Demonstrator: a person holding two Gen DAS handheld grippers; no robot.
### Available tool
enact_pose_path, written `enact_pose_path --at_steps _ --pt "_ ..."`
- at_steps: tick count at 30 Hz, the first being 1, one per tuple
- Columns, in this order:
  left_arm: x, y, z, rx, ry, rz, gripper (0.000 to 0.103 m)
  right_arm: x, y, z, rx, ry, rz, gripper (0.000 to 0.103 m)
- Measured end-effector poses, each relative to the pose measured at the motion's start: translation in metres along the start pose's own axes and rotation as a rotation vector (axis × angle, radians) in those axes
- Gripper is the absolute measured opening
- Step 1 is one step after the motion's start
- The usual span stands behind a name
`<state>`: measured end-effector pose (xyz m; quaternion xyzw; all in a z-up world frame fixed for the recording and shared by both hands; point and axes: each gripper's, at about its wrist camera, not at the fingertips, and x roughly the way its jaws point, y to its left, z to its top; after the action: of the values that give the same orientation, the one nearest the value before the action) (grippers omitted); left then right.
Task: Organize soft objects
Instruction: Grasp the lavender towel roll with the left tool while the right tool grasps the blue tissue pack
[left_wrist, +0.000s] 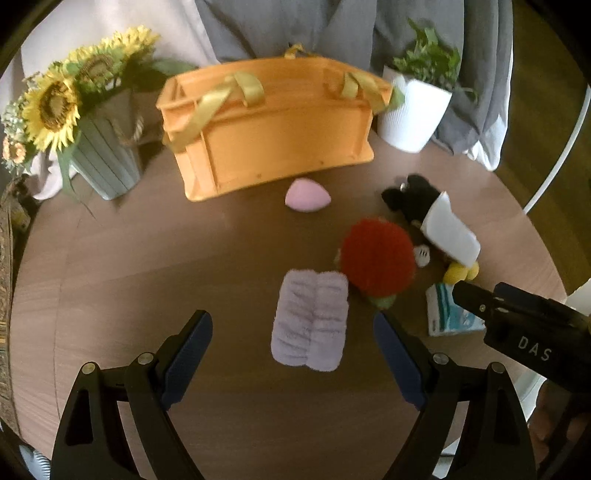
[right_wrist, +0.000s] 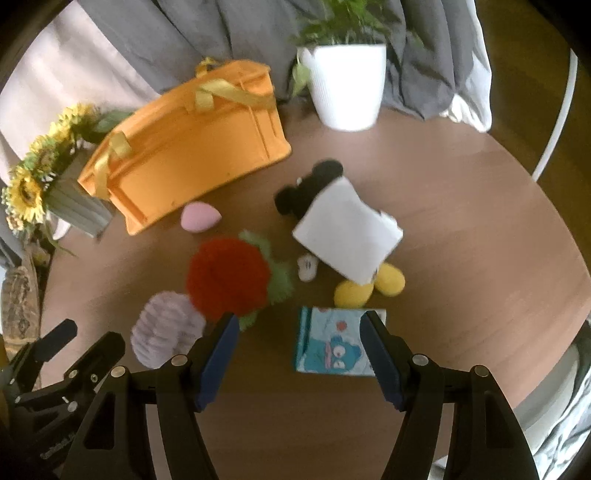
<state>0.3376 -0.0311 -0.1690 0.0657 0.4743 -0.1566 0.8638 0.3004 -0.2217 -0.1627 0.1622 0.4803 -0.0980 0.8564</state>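
Left wrist: we saw the left hand-held gripper (left_wrist: 292, 363) spread wide, empty, over the lilac folded cloth (left_wrist: 310, 319) on the worktop (left_wrist: 147, 266); orange bag (left_wrist: 269, 125) behind. Right wrist: right hand-held gripper (right_wrist: 300, 356) also apart, empty, above the blue tissue pack (right_wrist: 332, 341); red pompom toy (right_wrist: 229, 280) just left.

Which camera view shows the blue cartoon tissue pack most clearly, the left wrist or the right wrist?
The right wrist view. There the tissue pack lies face up, its cartoon print readable, framed by the open right gripper. In the left wrist view the pack sits near the edge, small, and partly covered by the other gripper's finger.
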Motion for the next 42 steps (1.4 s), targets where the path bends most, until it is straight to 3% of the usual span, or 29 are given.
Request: enact_pose_path --at_steps 11,16,29,31,34,42 --pt "0.038 -0.004 -0.012 0.031 0.075 -0.003 0.089 0.034 -0.013 -0.015 0.023 0.098 -0.029 0.069" --pt "0.05 -0.005 -0.015 0.029 0.093 -0.015 0.089 0.038 -0.01 -0.015 -0.022 0.095 -0.075 0.069" --pt "0.061 -0.014 -0.013 0.048 0.093 -0.018 0.089 0.036 -0.016 -0.016 -0.032 0.085 -0.093 0.069" --pt "0.063 -0.014 -0.013 0.048 0.098 -0.015 0.089 0.038 -0.017 -0.016 -0.036 0.086 -0.095 0.076" --pt "0.065 -0.015 -0.013 0.047 0.1 -0.014 0.087 0.044 -0.021 -0.017 -0.029 0.11 -0.094 0.077" --pt "0.067 -0.02 -0.015 0.067 0.1 -0.026 0.05 0.052 -0.025 -0.024 -0.007 0.142 -0.058 0.074"
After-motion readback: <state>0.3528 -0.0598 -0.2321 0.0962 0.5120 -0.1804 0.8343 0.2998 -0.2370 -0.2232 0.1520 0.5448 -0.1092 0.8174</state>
